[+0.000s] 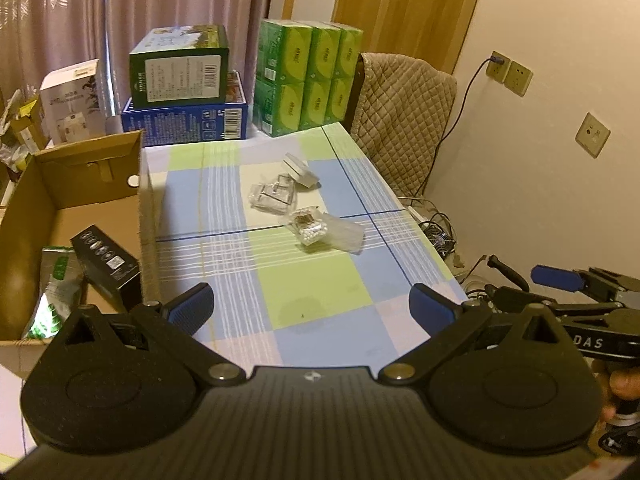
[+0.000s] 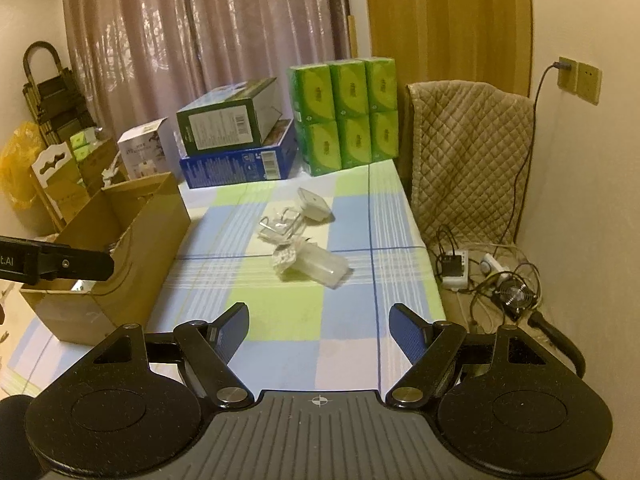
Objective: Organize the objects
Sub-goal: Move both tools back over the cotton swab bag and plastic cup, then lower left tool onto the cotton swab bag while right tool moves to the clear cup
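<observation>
On the checked tablecloth [image 2: 280, 320]: three small clear packets lie clustered mid-table, well ahead of both grippers.
Left gripper [image 1: 310, 308]: jaws wide apart, holding nothing, low over the near edge.
Right gripper [image 2: 319, 328]: jaws also spread, empty, beside the left one.
Bead packet [image 1: 310, 226]: nearest of the cluster, resting on a crumpled clear bag [image 1: 344, 234]; its long axis runs slantwise, near-left to far-right.
Hook packet [image 1: 274, 196]: just behind it.
White flat piece [image 1: 300, 170]: farthest back.
Cardboard box [image 1: 80, 184]: open, on the left, already holding items.
Likely reach: straight ahead; neither gripper looks clearly nearer, though the box sits on the left gripper's side.
</observation>
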Demonstrator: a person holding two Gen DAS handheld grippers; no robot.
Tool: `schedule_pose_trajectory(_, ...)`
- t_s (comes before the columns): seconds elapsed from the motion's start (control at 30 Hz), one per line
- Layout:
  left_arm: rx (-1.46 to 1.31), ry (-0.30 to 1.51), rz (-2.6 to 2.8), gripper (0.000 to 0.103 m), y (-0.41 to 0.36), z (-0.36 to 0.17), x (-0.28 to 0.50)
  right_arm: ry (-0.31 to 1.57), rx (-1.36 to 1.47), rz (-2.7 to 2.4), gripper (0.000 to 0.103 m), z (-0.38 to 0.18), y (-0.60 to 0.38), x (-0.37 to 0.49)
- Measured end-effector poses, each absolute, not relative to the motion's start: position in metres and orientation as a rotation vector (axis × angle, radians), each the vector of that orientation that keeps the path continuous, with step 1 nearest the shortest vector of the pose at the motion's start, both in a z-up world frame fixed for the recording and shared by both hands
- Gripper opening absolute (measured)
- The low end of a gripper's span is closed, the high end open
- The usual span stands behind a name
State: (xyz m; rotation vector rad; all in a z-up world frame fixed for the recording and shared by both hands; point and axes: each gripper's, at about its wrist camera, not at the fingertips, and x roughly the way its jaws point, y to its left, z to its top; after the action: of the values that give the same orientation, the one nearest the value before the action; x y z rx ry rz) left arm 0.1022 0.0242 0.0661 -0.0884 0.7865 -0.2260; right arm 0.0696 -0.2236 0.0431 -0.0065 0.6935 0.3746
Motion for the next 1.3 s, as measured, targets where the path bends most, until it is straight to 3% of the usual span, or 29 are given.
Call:
schedule_pose_trajectory(0.77, -0.048, 0.961, -0.201, 0.102, -0.011, -0.026, 0.272, 0.775, -0.216, 0.549, 0.074, -0.053, -0.207, 0.229)
schedule_pose_trajectory(1.3, -0.041, 0.985, -0.186, 0.102, 0.002, -0.06, 0.333, 0.783, -0.292, 0.615, 0.074, -0.128, -0.162, 0.306)
